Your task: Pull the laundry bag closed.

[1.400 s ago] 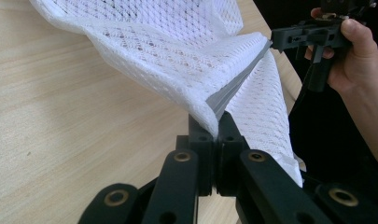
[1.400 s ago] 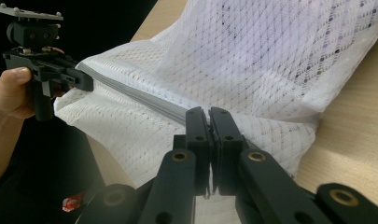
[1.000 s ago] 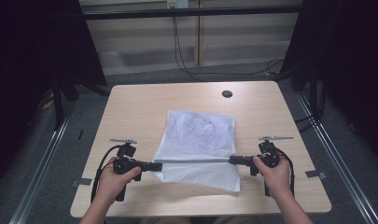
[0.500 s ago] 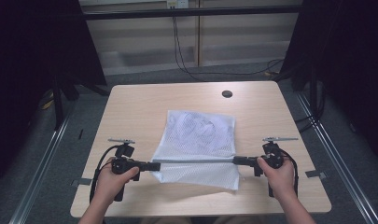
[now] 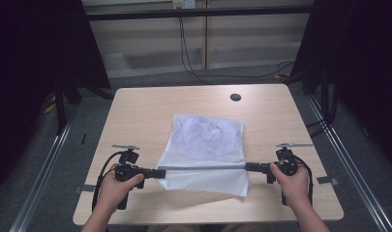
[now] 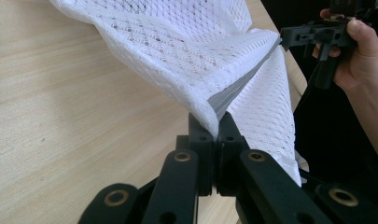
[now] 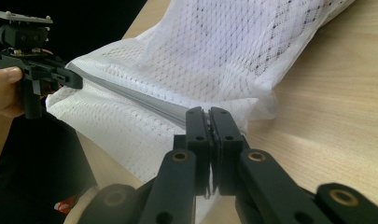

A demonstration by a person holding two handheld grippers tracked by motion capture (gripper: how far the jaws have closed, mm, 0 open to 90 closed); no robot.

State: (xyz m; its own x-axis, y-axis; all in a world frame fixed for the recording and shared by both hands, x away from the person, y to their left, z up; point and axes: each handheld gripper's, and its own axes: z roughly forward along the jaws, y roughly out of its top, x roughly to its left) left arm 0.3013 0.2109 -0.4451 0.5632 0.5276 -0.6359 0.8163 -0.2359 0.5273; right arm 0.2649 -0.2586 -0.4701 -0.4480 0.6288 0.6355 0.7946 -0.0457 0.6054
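Two grippers, one in each of your hands, hold a white mesh bag [image 5: 205,147] by opposite ends of its grey band [image 5: 203,167], which runs taut and straight between them above the near half of the wooden table [image 5: 135,111]. Your left gripper [image 5: 160,173] points toward the table's middle from the left; its jaws are closed on the bag's left corner, and in the left gripper view [image 6: 218,126] the mesh and the grey edge are pinched between the two black tips. Your right gripper [image 5: 248,167] faces it from the right, jaws likewise clamped on the opposite corner; in the right gripper view [image 7: 209,116] the tips meet on the band where the fabric bunches. The far part of the bag lies flat on the tabletop, near its centre, and a short flap of mesh hangs from the band down to the surface on your side. A small dark round disc [image 5: 235,97] sits on the table near the far edge, well apart from the bag. Each gripper view also shows the opposite hand [image 6: 359,51] and its gripper farther off.
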